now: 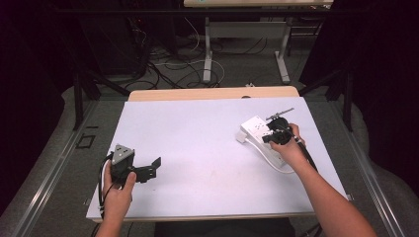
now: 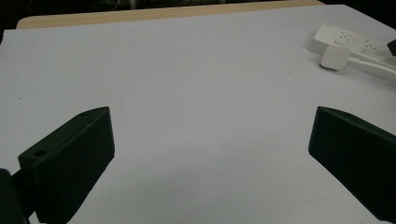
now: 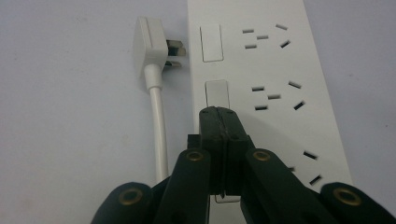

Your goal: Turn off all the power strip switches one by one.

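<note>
Overhead, right gripper (image 3: 219,112) angles down, closed, over power strip (image 3: 261,70).

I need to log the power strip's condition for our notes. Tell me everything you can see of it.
The power strip is a long white plastic bar lying flat on the white table, toward the person's right. Its face shows groups of socket slots beside rectangular switches. Nothing is plugged in. Its white plug, prongs bare, lies beside it on the table, the white cable running alongside. The right claw, jaws closed together, sits over the strip at a switch; actual contact cannot be told.
</note>
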